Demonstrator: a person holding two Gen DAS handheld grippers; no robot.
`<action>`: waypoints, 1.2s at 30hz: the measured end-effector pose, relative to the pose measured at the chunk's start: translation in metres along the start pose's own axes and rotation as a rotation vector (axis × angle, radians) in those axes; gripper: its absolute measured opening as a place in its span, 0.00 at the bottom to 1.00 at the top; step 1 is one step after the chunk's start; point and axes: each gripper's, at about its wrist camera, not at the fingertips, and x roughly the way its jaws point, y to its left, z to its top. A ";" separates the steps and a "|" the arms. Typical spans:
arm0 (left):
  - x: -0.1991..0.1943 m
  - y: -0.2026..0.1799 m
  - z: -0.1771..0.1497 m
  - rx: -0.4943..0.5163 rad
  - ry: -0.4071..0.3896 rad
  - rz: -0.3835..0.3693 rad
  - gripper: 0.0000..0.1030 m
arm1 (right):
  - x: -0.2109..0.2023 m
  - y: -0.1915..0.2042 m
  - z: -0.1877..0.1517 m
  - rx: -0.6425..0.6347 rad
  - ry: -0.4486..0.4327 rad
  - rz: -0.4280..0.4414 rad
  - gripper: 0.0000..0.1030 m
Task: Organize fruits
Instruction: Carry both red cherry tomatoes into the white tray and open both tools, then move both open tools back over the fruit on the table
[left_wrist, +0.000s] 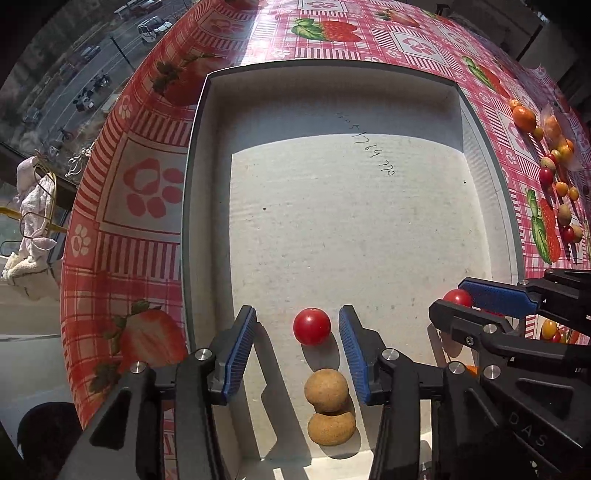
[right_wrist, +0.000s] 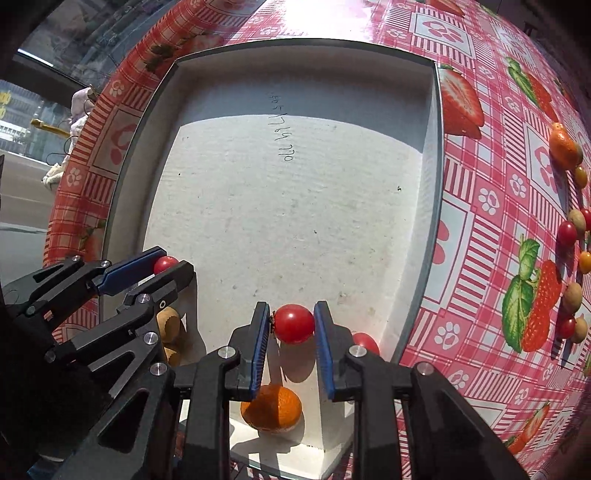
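A shallow white cardboard box (left_wrist: 332, 229) lies on the strawberry tablecloth; it also shows in the right wrist view (right_wrist: 295, 206). My left gripper (left_wrist: 298, 332) is open over the box's near end, a red cherry tomato (left_wrist: 311, 326) loose on the floor between its fingers. Two tan longans (left_wrist: 328, 406) lie just behind it. My right gripper (right_wrist: 291, 325) is shut on a red cherry tomato (right_wrist: 294, 323), held above the box's near right part. An orange (right_wrist: 272, 407) and another red tomato (right_wrist: 365, 342) lie in the box below it.
Several loose fruits lie on the tablecloth to the right of the box: an orange (right_wrist: 563, 146), red tomatoes (right_wrist: 566, 233), tan longans (right_wrist: 572, 297) and small yellow ones (right_wrist: 585, 261). The table edge and a window are at the far left (left_wrist: 74, 92).
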 end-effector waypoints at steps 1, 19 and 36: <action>0.000 0.005 -0.001 -0.020 -0.003 -0.009 0.59 | 0.000 0.000 0.000 -0.004 0.002 -0.001 0.27; -0.018 0.020 -0.002 -0.029 -0.004 -0.016 0.77 | -0.030 -0.034 0.008 0.120 -0.042 0.177 0.81; -0.048 -0.068 0.001 0.132 -0.004 -0.052 0.77 | -0.062 -0.111 -0.052 0.331 -0.076 0.133 0.84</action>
